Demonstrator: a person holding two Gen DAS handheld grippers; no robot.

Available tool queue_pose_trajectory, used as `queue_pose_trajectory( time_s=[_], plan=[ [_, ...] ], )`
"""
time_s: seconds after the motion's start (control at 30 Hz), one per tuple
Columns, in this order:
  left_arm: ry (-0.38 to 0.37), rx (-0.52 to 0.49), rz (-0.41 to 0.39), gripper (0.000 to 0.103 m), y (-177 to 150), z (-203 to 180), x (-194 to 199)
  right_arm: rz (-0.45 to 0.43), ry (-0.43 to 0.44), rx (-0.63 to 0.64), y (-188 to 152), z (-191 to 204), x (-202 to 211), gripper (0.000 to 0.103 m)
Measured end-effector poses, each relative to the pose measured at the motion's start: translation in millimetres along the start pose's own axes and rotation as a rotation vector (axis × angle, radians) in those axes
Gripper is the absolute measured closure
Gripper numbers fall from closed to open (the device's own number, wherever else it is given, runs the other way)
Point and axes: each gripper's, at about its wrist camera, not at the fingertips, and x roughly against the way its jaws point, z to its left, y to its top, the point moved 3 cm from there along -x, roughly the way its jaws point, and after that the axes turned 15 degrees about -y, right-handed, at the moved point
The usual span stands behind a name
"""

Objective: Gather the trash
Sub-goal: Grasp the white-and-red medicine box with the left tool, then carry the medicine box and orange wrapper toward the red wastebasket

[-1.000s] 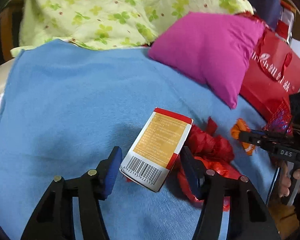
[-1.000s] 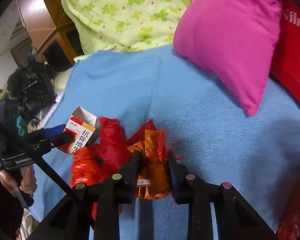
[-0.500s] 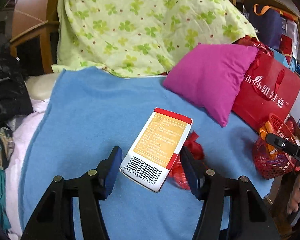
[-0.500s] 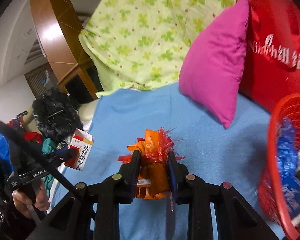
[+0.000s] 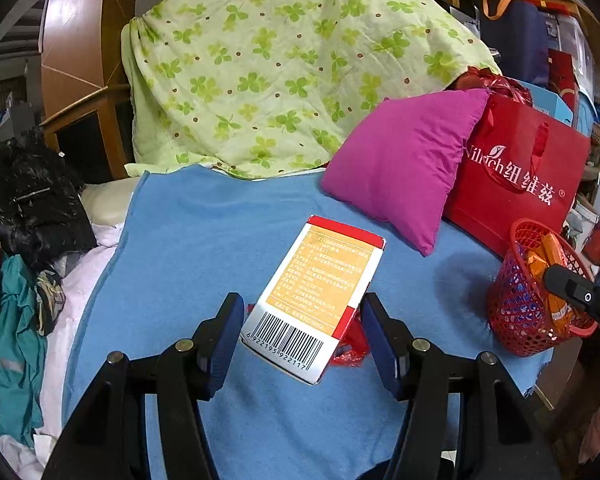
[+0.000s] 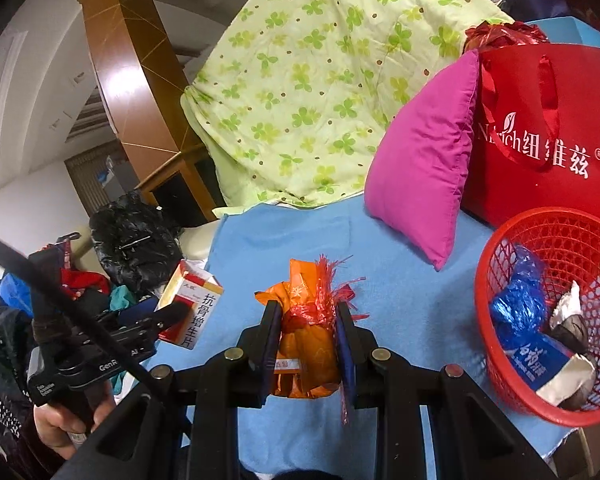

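Observation:
My left gripper (image 5: 300,312) is shut on a white, orange and red carton (image 5: 312,300) with a barcode, held above the blue blanket (image 5: 204,248). A crumpled red wrapper (image 5: 352,350) lies on the blanket under the carton. My right gripper (image 6: 306,312) is shut on an orange wrapper with red tinsel (image 6: 308,332). A red mesh basket (image 6: 540,216) stands just to its right, with a blue foil packet (image 6: 520,308) and silvery scraps inside. In the left wrist view the orange wrapper (image 5: 548,264) hangs at the basket (image 5: 516,312) rim.
A pink cushion (image 5: 400,164) leans on a red paper bag (image 5: 520,168) behind the basket. A green clover quilt (image 5: 280,60) is piled at the back. Dark clothes (image 5: 32,204) and teal cloth lie off the blanket's left edge. The basket stands near the blanket's right edge.
Both grippers have risen and drawn back with their loads. The red wrapper stayed on the blanket. The red basket has come into view, and the right gripper has moved up beside it.

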Motion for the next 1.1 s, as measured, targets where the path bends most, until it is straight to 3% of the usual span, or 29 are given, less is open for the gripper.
queue_pose_trajectory(
  time_s=[0.3,0.37,0.6,1.03,1.1],
  plan=[
    [0.034,-0.052,-0.015,0.041,-5.4,-26.4,16.7,-0.018,0.030,0.002,-5.9,5.7,18.5,0.075],
    [0.033,-0.058,-0.015,0.049,-5.5,-29.7,18.8,-0.026,0.033,0.001,-6.4,6.0,23.4,0.075],
    [0.024,-0.078,-0.024,0.054,-8.4,-41.7,25.6,-0.040,0.037,0.002,-9.8,5.4,35.9,0.075],
    [0.008,-0.065,0.100,0.054,-42.3,-34.1,4.7,-0.007,0.017,-0.013,-30.9,-5.0,34.6,0.075],
    [-0.009,-0.046,0.140,0.047,-49.7,-33.7,-2.6,-0.012,0.011,-0.010,-31.3,-5.2,35.6,0.075]
  ],
)
